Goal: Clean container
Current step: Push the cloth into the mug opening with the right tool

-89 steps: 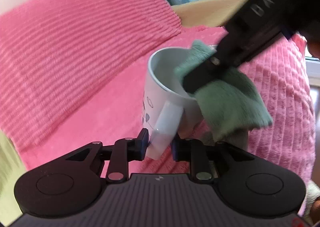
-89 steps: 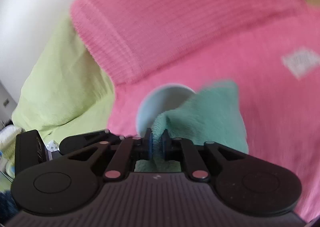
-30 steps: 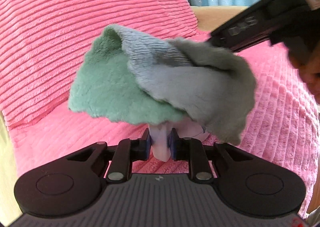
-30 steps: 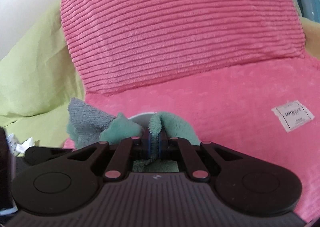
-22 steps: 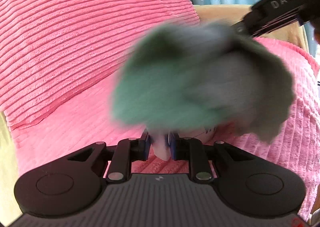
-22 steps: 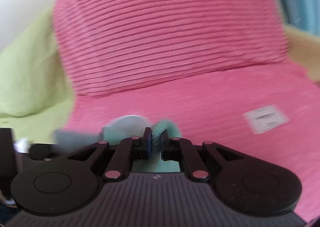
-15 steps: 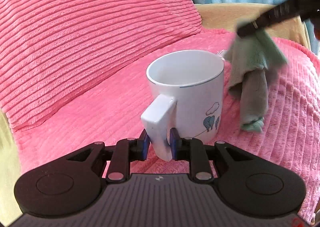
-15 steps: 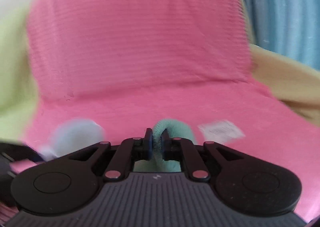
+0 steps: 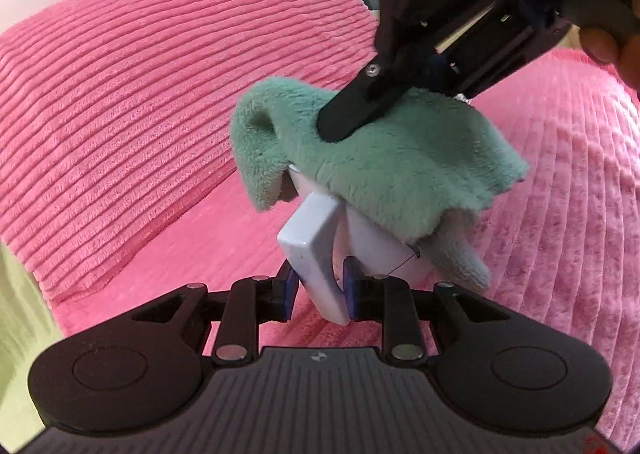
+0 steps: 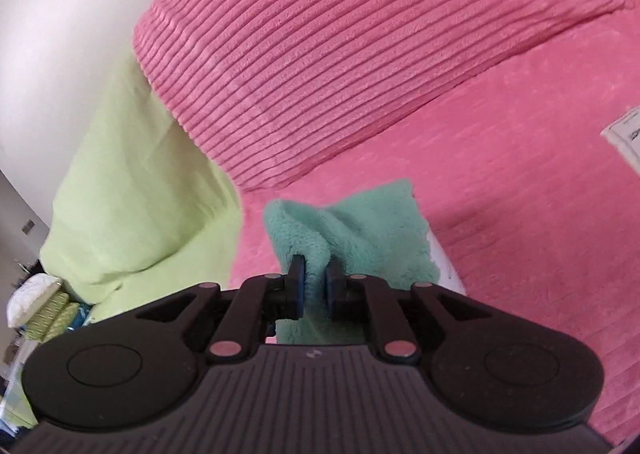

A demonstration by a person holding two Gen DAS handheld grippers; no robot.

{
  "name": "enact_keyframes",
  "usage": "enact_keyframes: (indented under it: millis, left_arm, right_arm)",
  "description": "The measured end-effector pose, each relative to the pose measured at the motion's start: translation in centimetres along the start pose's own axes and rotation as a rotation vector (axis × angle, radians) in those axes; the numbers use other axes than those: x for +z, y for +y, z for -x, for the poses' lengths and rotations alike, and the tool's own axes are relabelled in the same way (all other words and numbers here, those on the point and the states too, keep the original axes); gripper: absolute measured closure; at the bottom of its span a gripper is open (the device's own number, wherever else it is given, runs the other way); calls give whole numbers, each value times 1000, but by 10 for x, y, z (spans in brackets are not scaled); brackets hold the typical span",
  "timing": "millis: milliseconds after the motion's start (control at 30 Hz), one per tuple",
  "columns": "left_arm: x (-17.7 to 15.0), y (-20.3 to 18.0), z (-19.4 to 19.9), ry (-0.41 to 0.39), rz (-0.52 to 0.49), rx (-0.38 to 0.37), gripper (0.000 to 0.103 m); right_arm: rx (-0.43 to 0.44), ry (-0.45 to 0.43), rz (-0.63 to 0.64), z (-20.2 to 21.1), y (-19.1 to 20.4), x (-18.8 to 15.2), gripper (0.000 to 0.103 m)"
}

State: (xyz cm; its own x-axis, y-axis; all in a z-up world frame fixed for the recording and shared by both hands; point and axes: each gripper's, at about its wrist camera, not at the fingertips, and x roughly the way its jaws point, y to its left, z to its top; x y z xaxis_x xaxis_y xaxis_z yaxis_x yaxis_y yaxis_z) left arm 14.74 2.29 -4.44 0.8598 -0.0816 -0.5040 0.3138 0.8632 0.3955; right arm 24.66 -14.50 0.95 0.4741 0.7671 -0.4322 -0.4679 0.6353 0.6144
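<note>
Between the left gripper's [image 9: 319,289] blue pads [image 9: 349,286] sits the mug's [image 9: 372,242] white handle [image 9: 314,250], clamped tight, the mug tilted above the pink blanket [image 9: 560,190]. Over its mouth drapes a green cloth [image 9: 384,158], hiding the rim. The right gripper [image 10: 314,286] pinches a fold of that cloth [image 10: 360,234] between nearly closed pads and bears down on the mug from above. Behind lies a ribbed pink pillow [image 9: 152,90], and a lime sheet [image 10: 132,190] beside it.
</note>
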Motion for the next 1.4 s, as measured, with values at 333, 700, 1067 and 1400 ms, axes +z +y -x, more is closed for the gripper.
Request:
enact_keyframes:
  millis: [333, 700, 1067, 1400]
  left_arm:
    - [4, 11, 2, -31, 41, -37, 77]
    - [3, 12, 4, -61, 6, -60, 78]
    - [-2, 15, 7, -82, -13, -106, 78]
    - [0, 12, 8, -55, 31, -130, 79]
  right_arm:
    - [-229, 6, 228, 3, 30, 11, 98]
    - [-368, 437, 513, -72, 52, 53, 99]
    - [-321, 758, 548, -120, 41, 50, 98]
    - [-245, 914, 711, -110, 59, 32, 98]
